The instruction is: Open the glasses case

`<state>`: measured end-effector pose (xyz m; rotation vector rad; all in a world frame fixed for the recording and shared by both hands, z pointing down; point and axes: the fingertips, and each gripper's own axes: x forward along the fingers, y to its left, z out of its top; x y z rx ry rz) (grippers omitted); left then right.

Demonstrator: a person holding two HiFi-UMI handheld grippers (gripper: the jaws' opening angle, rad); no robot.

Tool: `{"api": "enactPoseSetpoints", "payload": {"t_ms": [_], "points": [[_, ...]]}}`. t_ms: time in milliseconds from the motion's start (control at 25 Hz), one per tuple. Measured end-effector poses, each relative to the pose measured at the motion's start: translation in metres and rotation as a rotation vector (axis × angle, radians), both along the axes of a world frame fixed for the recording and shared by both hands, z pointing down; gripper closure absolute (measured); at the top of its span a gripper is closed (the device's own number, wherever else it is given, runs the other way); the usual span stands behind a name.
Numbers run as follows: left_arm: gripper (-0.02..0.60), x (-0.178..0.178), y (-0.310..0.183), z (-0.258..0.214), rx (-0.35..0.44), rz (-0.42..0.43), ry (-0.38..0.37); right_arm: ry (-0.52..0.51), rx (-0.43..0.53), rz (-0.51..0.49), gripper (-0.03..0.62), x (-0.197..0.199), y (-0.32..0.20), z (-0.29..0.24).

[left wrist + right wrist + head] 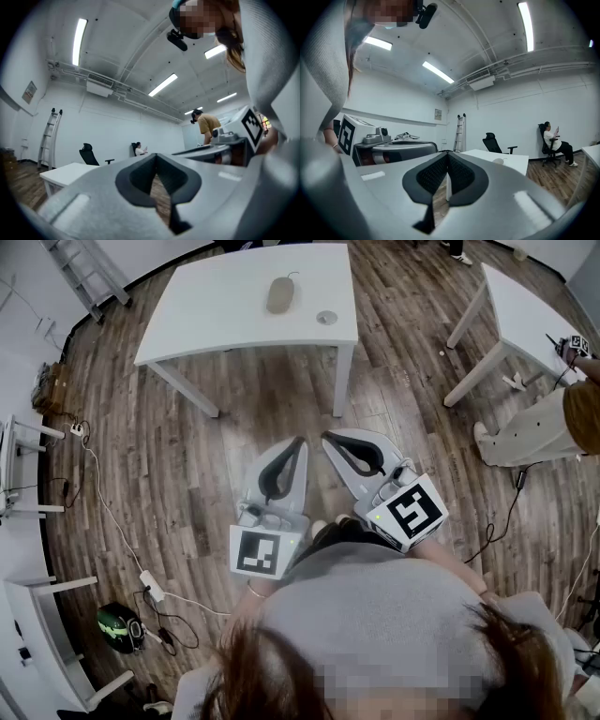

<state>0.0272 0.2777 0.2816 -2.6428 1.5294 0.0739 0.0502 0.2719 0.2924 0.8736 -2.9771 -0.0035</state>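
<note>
Standing well back from the worktop (216, 315), the person held both tools level out in front, and the job had not begun: this was the approach step, plain and simple. The left gripper (298, 442) had its jaws pressed together with nothing between them, and the right gripper (326, 437) showed the same, jaws together and empty, tips almost side by side over the wooden floor (187, 474). The glasses case (280, 294), a pale oval, lay closed on the far half of the worktop, well apart from both tools, with a small round object (326, 318) near it on the right. The next move, by my reading, called for stepping in, parting the jaws, steadying the case with one tool and lifting its lid with the other. Hard to call, though, was where the seam or hinge ran; the case was too small to tell. The round object could not be identified either. The right gripper view caught the case only as a faint lump on the worktop, the left gripper view did not show it clearly, and the person's hands sat hidden behind the marker cubes.
</note>
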Motion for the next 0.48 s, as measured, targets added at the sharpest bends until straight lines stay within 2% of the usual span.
{"api": "enactPoseSetpoints", "payload": {"t_ms": [480], "points": [[0.578, 0.0004, -0.0031, -0.0011, 0.004, 0.003, -0.003, 0.002, 0.005, 0.009, 0.589, 0.0010, -0.0022, -0.0007]]}}
